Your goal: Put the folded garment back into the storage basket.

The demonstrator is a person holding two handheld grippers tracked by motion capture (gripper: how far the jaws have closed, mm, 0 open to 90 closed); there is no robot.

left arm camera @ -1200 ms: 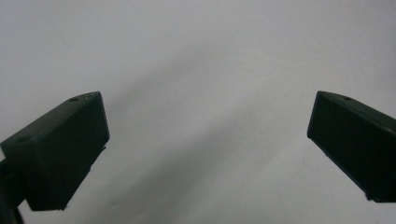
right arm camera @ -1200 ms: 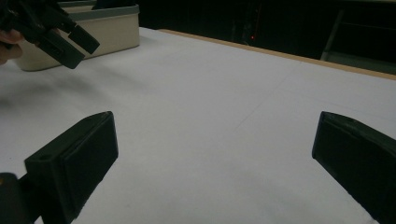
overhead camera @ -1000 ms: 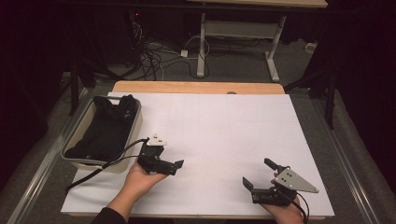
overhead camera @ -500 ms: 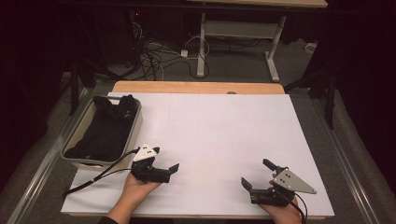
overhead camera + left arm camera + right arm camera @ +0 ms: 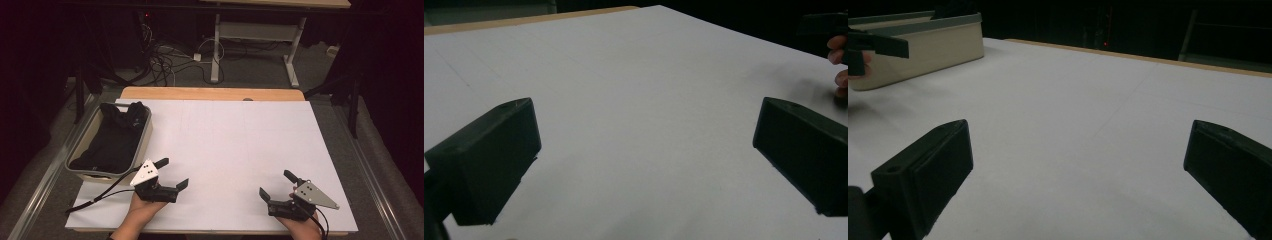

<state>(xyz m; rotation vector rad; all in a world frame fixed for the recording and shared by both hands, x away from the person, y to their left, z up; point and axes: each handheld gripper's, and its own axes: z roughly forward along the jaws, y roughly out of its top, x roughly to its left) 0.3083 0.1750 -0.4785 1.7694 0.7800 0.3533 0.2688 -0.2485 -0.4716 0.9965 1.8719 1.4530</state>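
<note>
My left gripper rests low over the white table top near the front left, held by a hand; its jaws stand wide apart with nothing between them. In the left gripper view the left gripper frames bare white surface. My right gripper sits near the front right edge, also open and empty. The right gripper view has the right gripper spread over bare table. A grey bin at the left holds a black cloth.
The bin appears far left in the right gripper view, with the other gripper in front of it. Fingers of the other hand show at the right edge of the left gripper view. Cables and desk legs lie beyond the table.
My left gripper has drawn back toward the near edge and slightly left, staying open. The right gripper has hardly moved.
</note>
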